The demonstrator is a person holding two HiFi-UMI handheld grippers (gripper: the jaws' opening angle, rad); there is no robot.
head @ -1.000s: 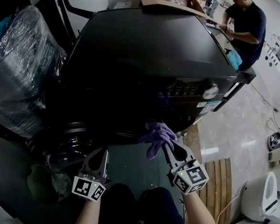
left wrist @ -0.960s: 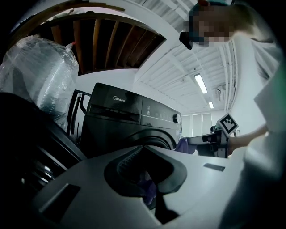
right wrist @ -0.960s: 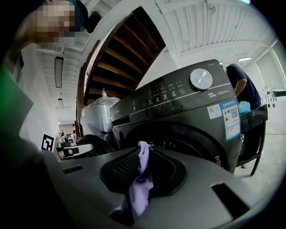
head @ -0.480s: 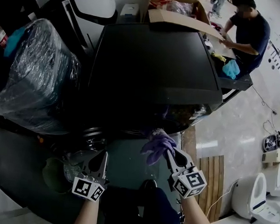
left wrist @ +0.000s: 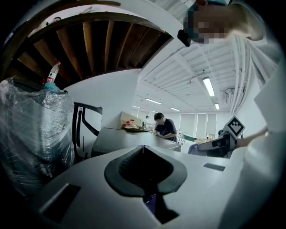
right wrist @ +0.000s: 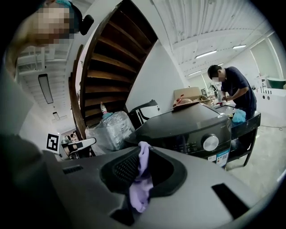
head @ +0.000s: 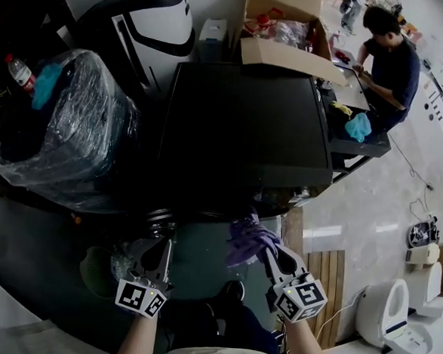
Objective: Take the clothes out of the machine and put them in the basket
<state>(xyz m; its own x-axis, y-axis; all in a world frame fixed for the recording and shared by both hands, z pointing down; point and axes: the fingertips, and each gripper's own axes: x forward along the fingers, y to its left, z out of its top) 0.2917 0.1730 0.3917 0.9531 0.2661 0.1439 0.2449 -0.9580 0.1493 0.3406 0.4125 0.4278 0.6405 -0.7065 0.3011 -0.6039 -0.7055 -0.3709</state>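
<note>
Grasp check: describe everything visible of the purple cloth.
The purple cloth is a lilac piece of soft, thin-looking fabric, crumpled into folds. It is pinched between the closed jaws of the right gripper. A bunch sticks out past the tips, and more hangs limp between the jaws. It is in the air in front of the dark machine, touching nothing else visible.

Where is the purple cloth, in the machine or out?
Out: the right hand-held gripper pinches the cloth, hanging before the machine.
</note>
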